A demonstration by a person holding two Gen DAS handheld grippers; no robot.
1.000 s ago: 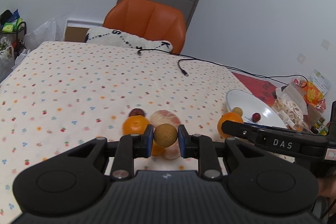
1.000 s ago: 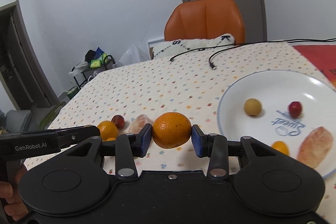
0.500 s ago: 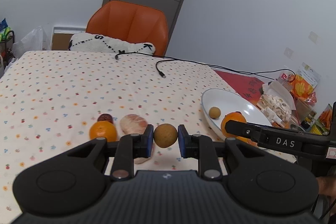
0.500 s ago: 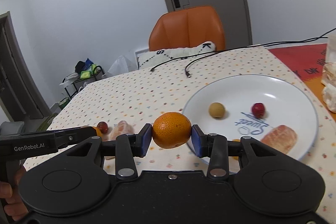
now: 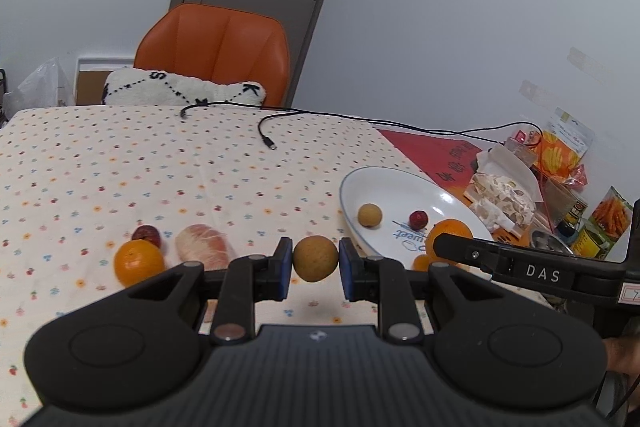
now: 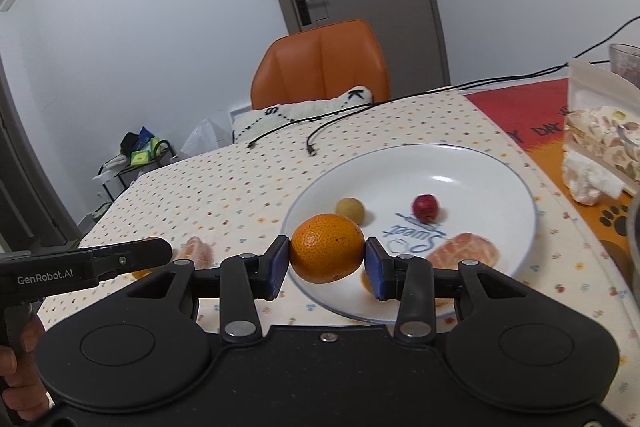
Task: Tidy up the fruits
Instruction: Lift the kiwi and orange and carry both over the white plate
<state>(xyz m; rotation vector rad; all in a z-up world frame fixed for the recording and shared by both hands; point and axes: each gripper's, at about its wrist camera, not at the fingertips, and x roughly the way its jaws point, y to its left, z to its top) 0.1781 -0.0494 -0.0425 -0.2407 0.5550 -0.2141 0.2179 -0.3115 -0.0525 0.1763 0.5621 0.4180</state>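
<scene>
- Left claw (image 5: pixel 315 259): closed on a small tan round fruit (image 5: pixel 315 258), held clear above the bench (image 5: pixel 120 163), short of the white plate (image 5: pixel 384 179) and to its left
- Right claw (image 6: pixel 327 254): closed on an orange (image 6: pixel 327 247), held over the near rim of the plate (image 6: pixel 480 163)
- On the plate: a second tan fruit (image 6: pixel 349 209), a small red fruit (image 6: pixel 425 207), a peeled citrus piece (image 6: pixel 464 251); a small orange fruit shows partly behind the right claw
- Still on the bench cloth: another orange (image 5: pixel 139 262), a dark red fruit (image 5: pixel 146 235), a peeled piece (image 5: pixel 202 243)
- Judged step: delivery of both held fruits to the plate
- Recommended: lower the orange into the free area at the near left of the plate, close to the surface before opening, as round fruit is likely to roll
- Recommended: bring the left claw in afterwards, keeping the two tools apart
- Risk: knocking fruit already placed
</scene>
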